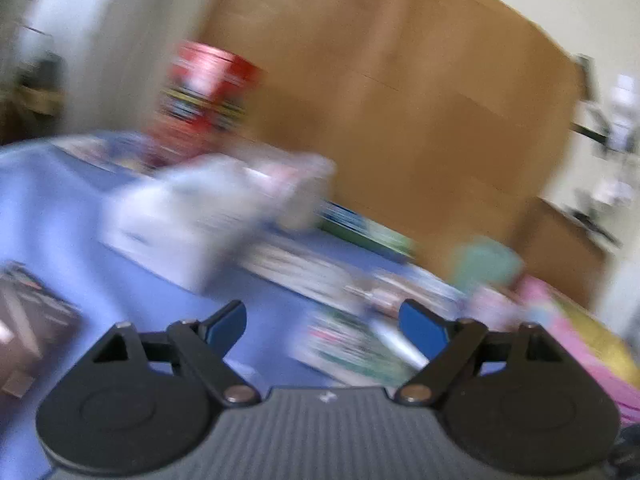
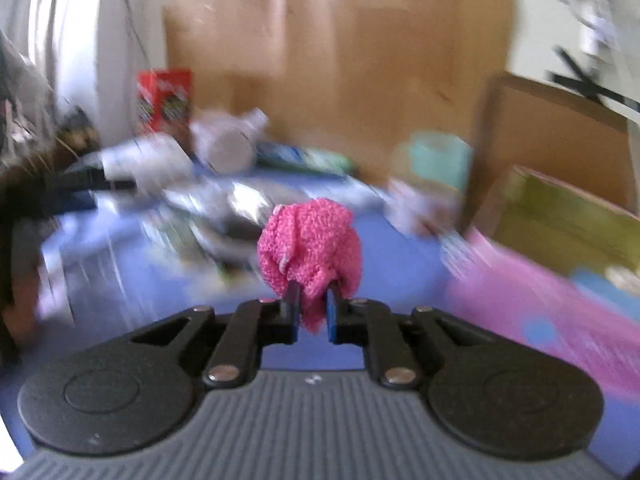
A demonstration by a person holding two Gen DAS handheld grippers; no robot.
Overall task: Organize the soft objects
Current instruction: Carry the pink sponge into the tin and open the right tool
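Note:
My right gripper is shut on a bunched pink knitted cloth and holds it above the blue table cover. My left gripper is open and empty above the blue cover, its blue pads wide apart. Both views are blurred by motion. A pale white bundle lies ahead of the left gripper; what it is cannot be told.
A red printed box stands at the back; it also shows in the right wrist view. A large cardboard box rises behind. A teal object, a pink sheet and an open cardboard box lie right. Packets and papers litter the cover.

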